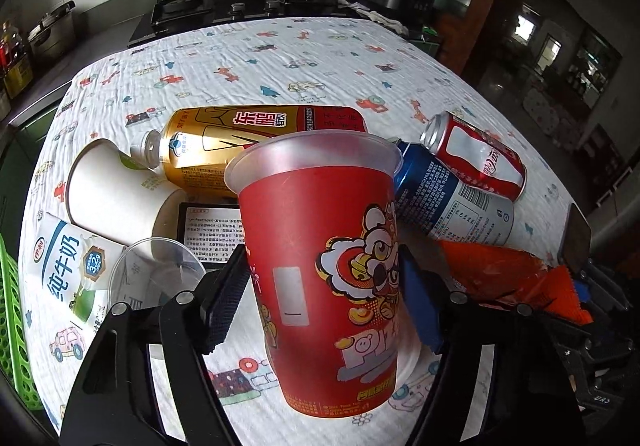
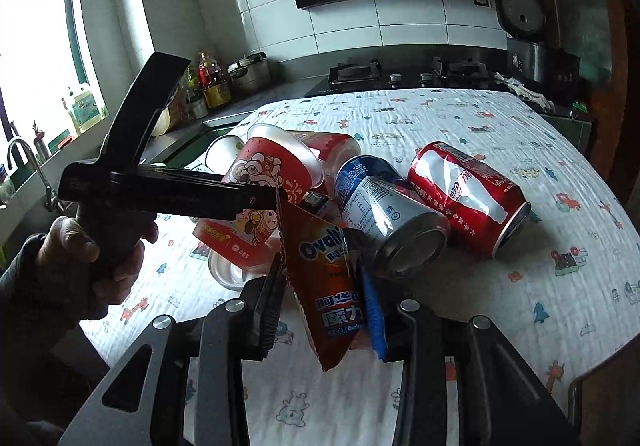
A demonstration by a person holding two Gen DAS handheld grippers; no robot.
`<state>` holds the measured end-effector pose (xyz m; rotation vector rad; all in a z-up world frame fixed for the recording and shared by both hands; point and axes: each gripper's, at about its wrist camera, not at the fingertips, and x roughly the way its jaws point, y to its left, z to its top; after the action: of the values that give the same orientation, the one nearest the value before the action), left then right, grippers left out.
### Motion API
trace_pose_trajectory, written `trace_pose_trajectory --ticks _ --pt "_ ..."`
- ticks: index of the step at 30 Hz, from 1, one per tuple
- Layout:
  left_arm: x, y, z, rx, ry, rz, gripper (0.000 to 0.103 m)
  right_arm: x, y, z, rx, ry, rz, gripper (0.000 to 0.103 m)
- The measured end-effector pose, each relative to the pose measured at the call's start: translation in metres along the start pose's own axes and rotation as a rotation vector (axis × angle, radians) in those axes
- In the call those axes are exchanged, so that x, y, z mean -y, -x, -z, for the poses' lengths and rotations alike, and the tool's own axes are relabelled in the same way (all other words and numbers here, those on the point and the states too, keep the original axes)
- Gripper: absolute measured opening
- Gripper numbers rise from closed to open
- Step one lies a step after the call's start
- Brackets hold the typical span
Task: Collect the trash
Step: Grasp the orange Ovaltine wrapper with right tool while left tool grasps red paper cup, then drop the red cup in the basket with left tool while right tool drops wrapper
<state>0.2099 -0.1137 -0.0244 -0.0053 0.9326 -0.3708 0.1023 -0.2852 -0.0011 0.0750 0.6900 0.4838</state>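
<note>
Kitchen table under a printed cloth (image 1: 320, 62), strewn with trash, stove behind.

Left wrist view: the left gripper (image 1: 324, 298) pinches a red plastic cup (image 1: 324, 266) upright between its pads; a gold bottle (image 1: 240, 138), blue can (image 1: 448, 198), Coca-Cola can (image 1: 480, 162) and milk carton (image 1: 72, 266) lie behind it.
Right wrist view: the right gripper (image 2: 324, 310) clamps an orange Ovaltine packet (image 2: 328, 286), just in front of the blue can (image 2: 392, 218); the left hand (image 2: 96, 250) grips its tool's handle.

Two cans (image 1: 478, 166) (image 1: 452, 202), three cups (image 1: 320, 266) (image 1: 108, 186) (image 1: 156, 274), one bottle (image 1: 240, 142).
</note>
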Motion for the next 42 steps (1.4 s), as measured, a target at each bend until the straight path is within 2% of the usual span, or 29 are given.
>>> trace_pose_trajectory --ticks 10,20,24,27,31,37,42 --pt "-0.005 0.046 0.011 0.086 -0.011 0.049 0.071 -0.014 0.015 -0.008 0.012 0.006 0.002 0.031" --pt "-0.053 0.107 0.022 0.197 0.046 0.003 0.071 -0.037 0.013 -0.02 0.006 0.051 0.015 0.029" --pt "-0.093 0.138 0.027 0.253 0.097 -0.067 0.071 -0.056 0.012 -0.034 0.014 0.088 -0.004 0.029" --pt "-0.134 0.161 0.032 0.286 0.144 -0.152 0.071 -0.076 0.007 -0.047 0.022 0.122 -0.039 0.029" --pt "-0.2 0.182 0.046 0.288 0.24 -0.277 0.071 -0.109 -0.01 -0.067 0.023 0.164 -0.102 0.029" --pt "-0.294 0.184 0.072 0.244 0.374 -0.394 0.071 -0.173 -0.05 -0.093 0.003 0.229 -0.199 0.029" --pt "-0.348 0.16 0.096 0.165 0.457 -0.416 0.071 -0.223 -0.087 -0.113 -0.01 0.269 -0.267 0.029"
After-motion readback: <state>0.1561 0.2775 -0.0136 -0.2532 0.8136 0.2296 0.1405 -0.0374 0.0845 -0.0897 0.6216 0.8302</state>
